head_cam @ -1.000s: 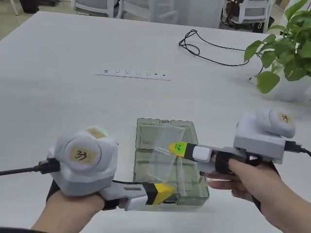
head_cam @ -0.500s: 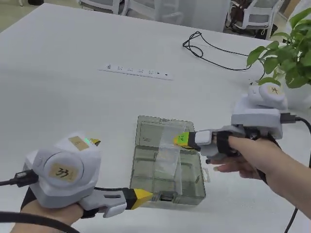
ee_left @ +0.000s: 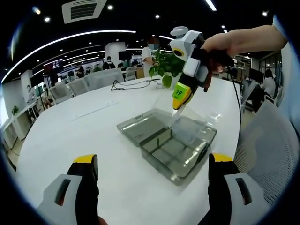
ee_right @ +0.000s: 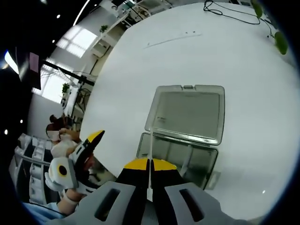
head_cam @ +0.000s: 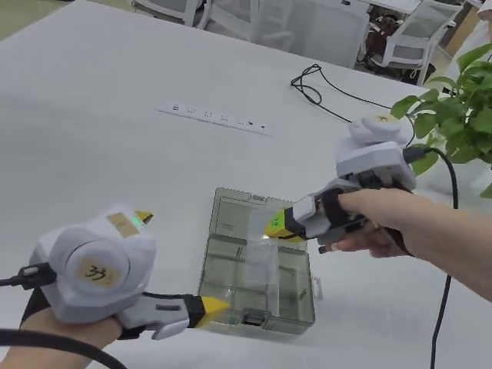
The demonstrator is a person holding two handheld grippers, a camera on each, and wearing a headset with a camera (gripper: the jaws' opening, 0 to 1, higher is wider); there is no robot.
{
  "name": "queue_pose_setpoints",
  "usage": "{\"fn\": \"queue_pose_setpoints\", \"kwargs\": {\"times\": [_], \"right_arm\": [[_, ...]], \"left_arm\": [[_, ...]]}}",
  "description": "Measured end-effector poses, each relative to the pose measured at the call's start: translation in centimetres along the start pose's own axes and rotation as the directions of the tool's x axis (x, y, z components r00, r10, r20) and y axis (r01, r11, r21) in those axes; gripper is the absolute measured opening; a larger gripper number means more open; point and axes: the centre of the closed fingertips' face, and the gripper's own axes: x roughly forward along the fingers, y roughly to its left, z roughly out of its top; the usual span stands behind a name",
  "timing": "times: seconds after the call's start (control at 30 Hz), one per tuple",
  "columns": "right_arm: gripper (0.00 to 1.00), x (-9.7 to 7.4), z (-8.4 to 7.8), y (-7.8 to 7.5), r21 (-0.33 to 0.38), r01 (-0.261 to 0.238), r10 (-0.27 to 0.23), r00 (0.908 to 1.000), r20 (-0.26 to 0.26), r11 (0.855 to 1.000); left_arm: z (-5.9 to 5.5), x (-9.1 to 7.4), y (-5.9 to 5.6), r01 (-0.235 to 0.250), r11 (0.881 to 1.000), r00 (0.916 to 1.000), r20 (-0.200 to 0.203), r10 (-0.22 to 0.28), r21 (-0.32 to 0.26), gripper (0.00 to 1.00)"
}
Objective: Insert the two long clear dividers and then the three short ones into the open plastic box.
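The open clear plastic box (head_cam: pixel 218 315) lies on the white table with its lid (head_cam: pixel 231 217) flat behind it. My right gripper (head_cam: pixel 275 227) hangs over the hinge line, shut on a clear divider (head_cam: pixel 261 265) that reaches down into the box. In the right gripper view the divider (ee_right: pixel 151 150) is edge-on between the jaws (ee_right: pixel 150 164), above the box (ee_right: pixel 197 159). My left gripper (head_cam: pixel 178 263) stands open with nothing in it, one fingertip (head_cam: pixel 211 307) by the box's front left corner. From the left gripper view (ee_left: pixel 152 161) I see the box (ee_left: pixel 178 150) and the right gripper (ee_left: pixel 180 96).
A white power strip (head_cam: pixel 215 118) lies further back on the table. A black cable (head_cam: pixel 323 88) coils at the back right, beside a potted plant (head_cam: pixel 453 115). Office chairs stand beyond the far edge.
My left gripper has drawn back to the left, from the middle of the box's front wall to its front left corner. The right gripper has stayed shut on the divider and tilted up.
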Motion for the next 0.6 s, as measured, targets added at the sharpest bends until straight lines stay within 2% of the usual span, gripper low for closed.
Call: {"fn": "queue_pose_setpoints", "kwargs": {"times": [0.1,0.2,0.33,0.4,0.5,0.6], "right_arm": [[0.02,0.4,-0.4,0.1,0.022,0.010,-0.009,0.9993,-0.036,1.000],[0.02,0.7,-0.4,-0.6,0.040,0.036,-0.033,0.9970,-0.070,0.999],[0.02,1.2,-0.5,-0.5,0.080,0.035,-0.027,0.9947,-0.099,0.996],[0.02,1.4,-0.4,-1.0,0.091,0.059,-0.049,0.9925,-0.112,0.994],[0.02,1.7,-0.3,-1.4,0.141,0.065,-0.045,0.9887,-0.143,0.988],[0.02,1.7,-0.1,-1.7,0.164,0.071,-0.047,0.9885,-0.144,0.984]], "left_arm": [[0.0,0.0,0.1,-0.004,1.000,1.0000,0.003,0.004,0.001,1.00],[0.2,0.0,0.3,-0.011,1.000,0.9999,0.010,0.011,0.002,1.00],[0.4,-0.1,0.4,-0.012,1.000,0.9997,0.022,0.012,0.009,1.00],[0.5,-0.2,0.6,-0.015,1.000,0.9995,0.028,0.015,0.004,1.00],[1.0,-0.4,1.2,-0.042,0.999,0.9978,0.049,0.043,-0.015,1.00],[1.1,-0.6,2.1,-0.073,0.997,0.9954,0.059,0.075,-0.033,1.00]]}}
